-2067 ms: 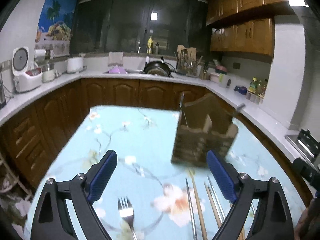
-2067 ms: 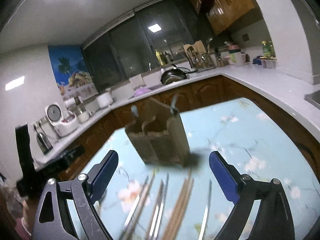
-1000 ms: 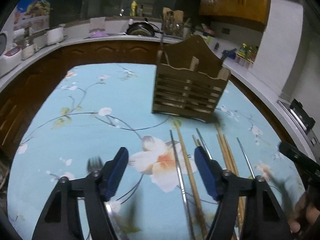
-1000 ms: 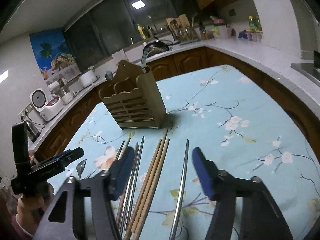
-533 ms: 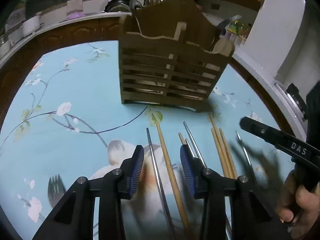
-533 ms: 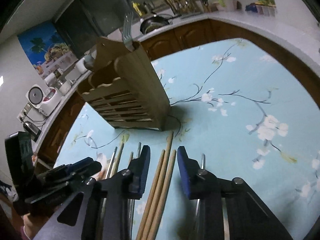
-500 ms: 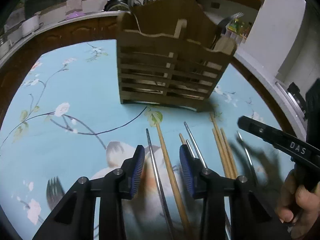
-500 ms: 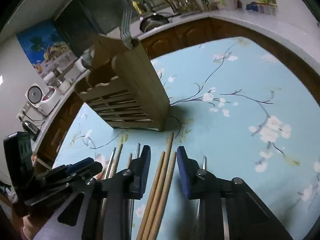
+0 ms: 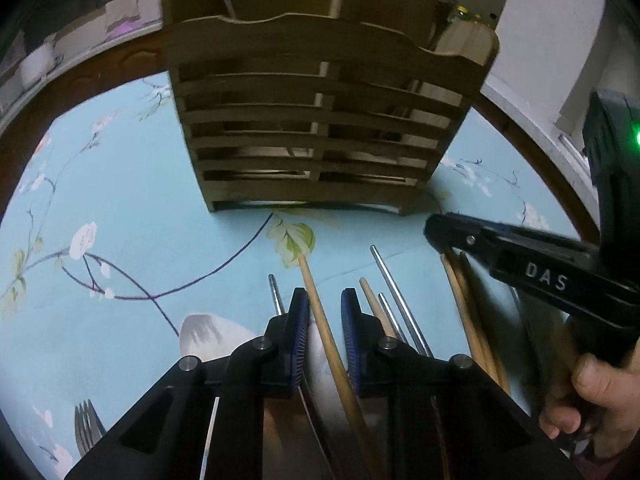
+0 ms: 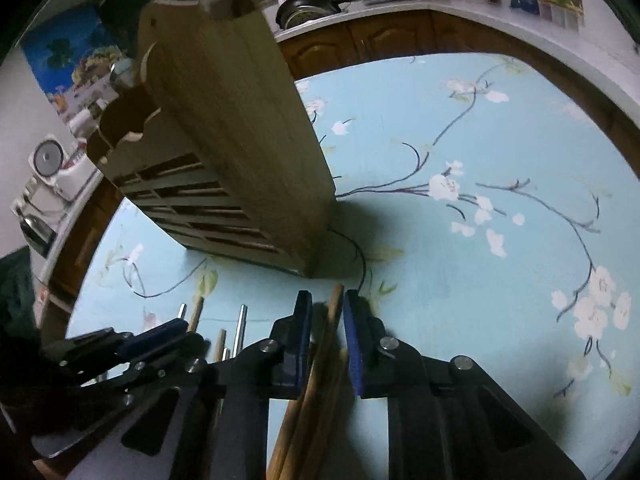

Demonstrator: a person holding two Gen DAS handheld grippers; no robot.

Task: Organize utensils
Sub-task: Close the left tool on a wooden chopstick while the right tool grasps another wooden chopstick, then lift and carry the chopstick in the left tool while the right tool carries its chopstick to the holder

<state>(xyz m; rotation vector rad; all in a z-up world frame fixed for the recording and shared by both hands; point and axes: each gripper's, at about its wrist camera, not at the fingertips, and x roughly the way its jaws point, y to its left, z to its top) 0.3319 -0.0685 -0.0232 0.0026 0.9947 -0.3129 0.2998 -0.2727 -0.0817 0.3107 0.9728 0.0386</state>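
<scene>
Wooden chopstick [image 9: 320,316] lay on the worktop [image 9: 132,208] in front of the slatted wooden utensil holder [image 9: 320,120], running between the left tool's [image 9: 323,312] blue pads; narrow gaps showed either side, jaws nearly closed, not clamped. Steel chopsticks [image 9: 394,292] lay just beside it. Right tool [image 10: 325,316] straddled a bundle of wooden chopsticks [image 10: 320,364], jaws narrowed around them; contact unclear. A fork [image 9: 86,426] lay apart at the left.

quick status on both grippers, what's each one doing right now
left gripper: narrowly open around one wooden chopstick, not yet clamped.
right gripper: narrowly open around a bundle of wooden chopsticks, grip not confirmed.
</scene>
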